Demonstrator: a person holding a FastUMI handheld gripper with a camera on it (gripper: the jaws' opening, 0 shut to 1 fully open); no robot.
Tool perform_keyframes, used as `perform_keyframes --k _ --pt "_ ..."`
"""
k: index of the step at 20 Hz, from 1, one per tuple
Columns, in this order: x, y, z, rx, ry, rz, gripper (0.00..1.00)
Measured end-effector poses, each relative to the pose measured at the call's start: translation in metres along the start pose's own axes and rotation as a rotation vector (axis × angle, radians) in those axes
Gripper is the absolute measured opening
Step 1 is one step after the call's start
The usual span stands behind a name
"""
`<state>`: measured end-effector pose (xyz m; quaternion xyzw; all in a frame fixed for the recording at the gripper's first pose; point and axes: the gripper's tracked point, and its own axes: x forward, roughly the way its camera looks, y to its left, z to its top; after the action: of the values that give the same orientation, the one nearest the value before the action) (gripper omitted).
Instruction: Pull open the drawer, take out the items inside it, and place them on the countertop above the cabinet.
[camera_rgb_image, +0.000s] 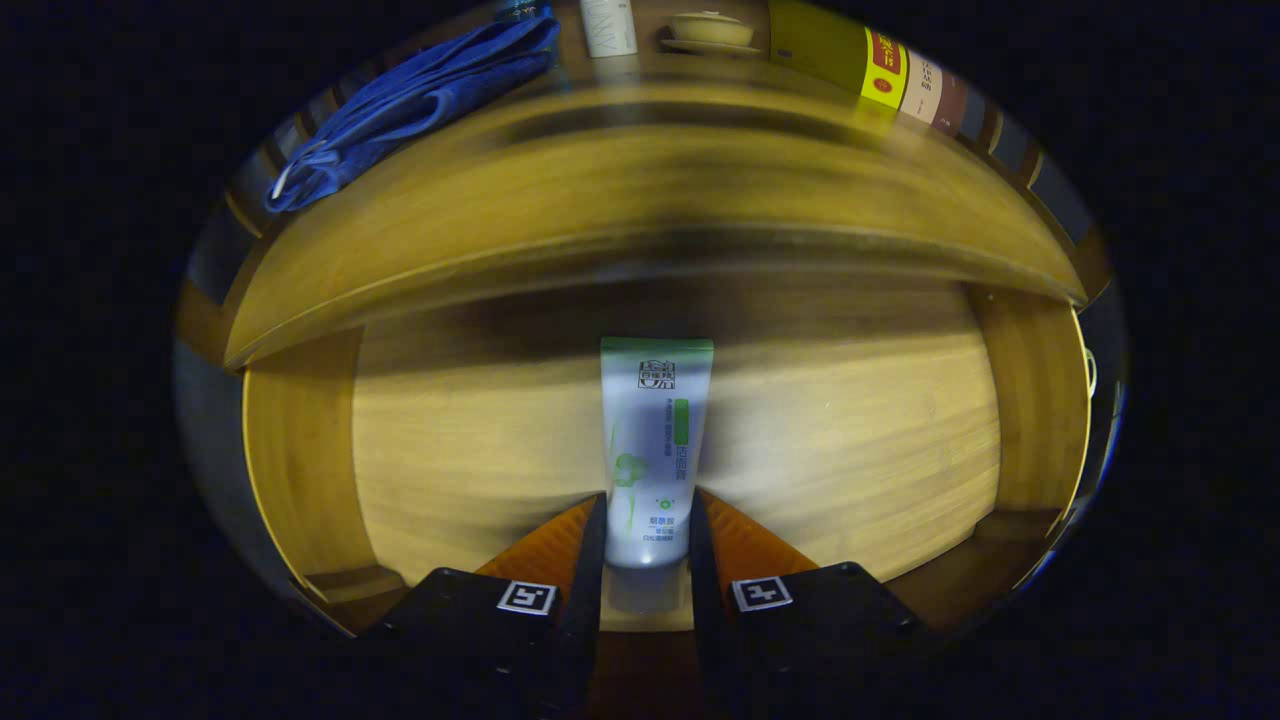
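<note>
Looking down into an open wooden drawer (860, 440), lower half of the frame, with a white and green tube (655, 440) lying flat on its floor at centre, crimped end farthest away, cap end nearest. Gripper (647, 545) at the bottom centre, fingers closed in on either side of the tube's lower end, one finger (590, 560) against its left side and the other against its right; apparently clamped on it, though firmness of grip impossible to judge. Tube apparently resting on the drawer floor, not yet lifted.

Above the drawer, across the middle of the frame, the curved front edge of the countertop (640, 190). Farther back, along the top of the frame: a crumpled blue cloth (420, 95) at upper left, a pale cylindrical container (608, 25) at top centre, a small lidded bowl (712, 30) beside it, and a yellow box (830, 55) at upper right.

Likely risks from here: held only near the cap end, so possible sagging or swinging of the long body on lifting, then slipping out from between the fingers. Smooth rounded plastic, so possible squirting forward under too hard a squeeze. Overhanging countertop edge directly above, so possible knocking of the raised crimped end against it. Crowded back row, so possible toppling of the container or bowl if set down too deep.
</note>
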<state>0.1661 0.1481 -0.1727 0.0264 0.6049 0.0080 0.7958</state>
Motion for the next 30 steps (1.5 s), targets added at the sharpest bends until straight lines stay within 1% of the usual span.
perform_keyframes --k 3,5,6,7,8,10,13,16,18,20,22,24,27,30 --pt "-0.036 0.021 0.015 -0.048 -0.045 0.017 0.50" --pt "-0.062 0.038 0.027 -0.059 -0.064 0.047 0.50" --pt "-0.071 0.006 -0.014 -0.058 -0.073 0.070 0.50" --pt "-0.079 0.007 0.012 -0.060 -0.090 0.080 0.50" --pt "-0.092 0.011 0.022 -0.069 -0.109 0.079 0.50" --pt "-0.099 0.021 0.020 -0.079 -0.141 0.077 0.49" --pt "-0.121 0.016 0.016 -0.078 -0.174 0.103 0.50" --pt "-0.148 0.015 0.020 -0.109 -0.259 0.102 0.50" --pt "-0.172 0.020 0.025 -0.102 -0.313 0.133 0.50" --pt "-0.193 0.023 0.043 -0.099 -0.393 0.150 0.49" --pt "-0.212 0.017 0.072 -0.097 -0.510 0.124 0.49" --pt "-0.223 0.015 0.097 -0.083 -0.591 0.107 0.50" --pt "-0.223 0.022 0.125 -0.070 -0.639 0.142 0.49" --pt "-0.211 0.032 0.151 -0.095 -0.673 0.168 0.49"
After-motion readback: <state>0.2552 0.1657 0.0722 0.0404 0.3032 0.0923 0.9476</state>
